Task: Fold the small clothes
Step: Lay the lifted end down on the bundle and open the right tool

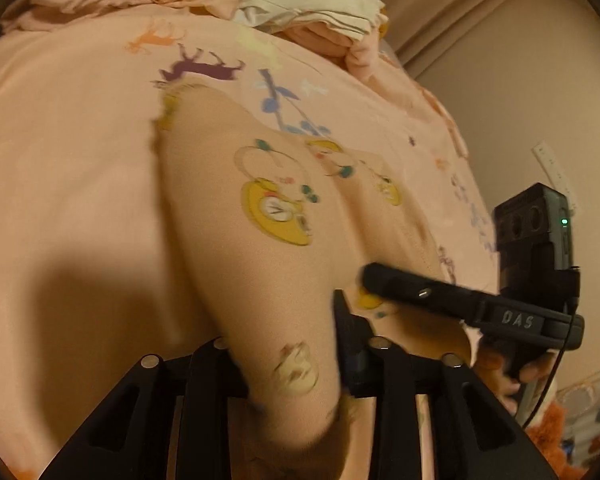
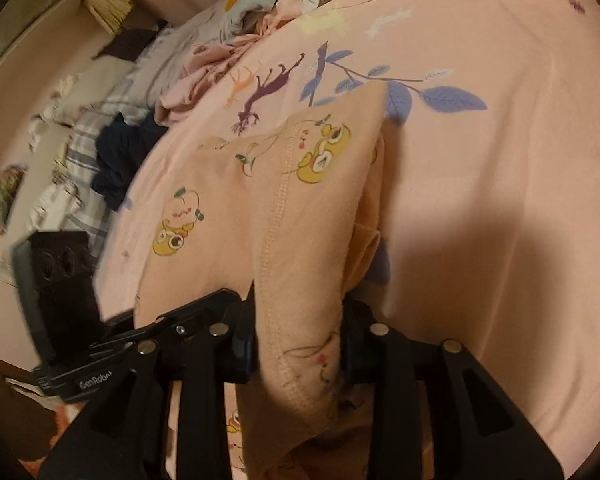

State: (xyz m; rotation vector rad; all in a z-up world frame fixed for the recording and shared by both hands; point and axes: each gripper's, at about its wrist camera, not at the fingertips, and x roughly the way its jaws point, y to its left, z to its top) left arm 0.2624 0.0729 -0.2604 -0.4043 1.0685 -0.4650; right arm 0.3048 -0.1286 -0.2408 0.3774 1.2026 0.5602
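Note:
A small peach garment (image 1: 268,216) with yellow cartoon prints lies stretched over the pink bedsheet (image 1: 60,140). My left gripper (image 1: 288,368) is shut on one end of it, the cloth bunched between the jaws. My right gripper (image 2: 300,344) is shut on the other end of the same garment (image 2: 284,200), by a stitched hem. The right gripper also shows in the left wrist view (image 1: 384,280), resting against the garment. The left gripper shows at the left of the right wrist view (image 2: 188,320).
Piled clothes (image 1: 308,4) lie at the far end of the bed. More clothes, a dark garment (image 2: 120,160) and plaid bedding (image 2: 88,128) lie along the bed's left side. A wall (image 1: 520,80) runs along the right.

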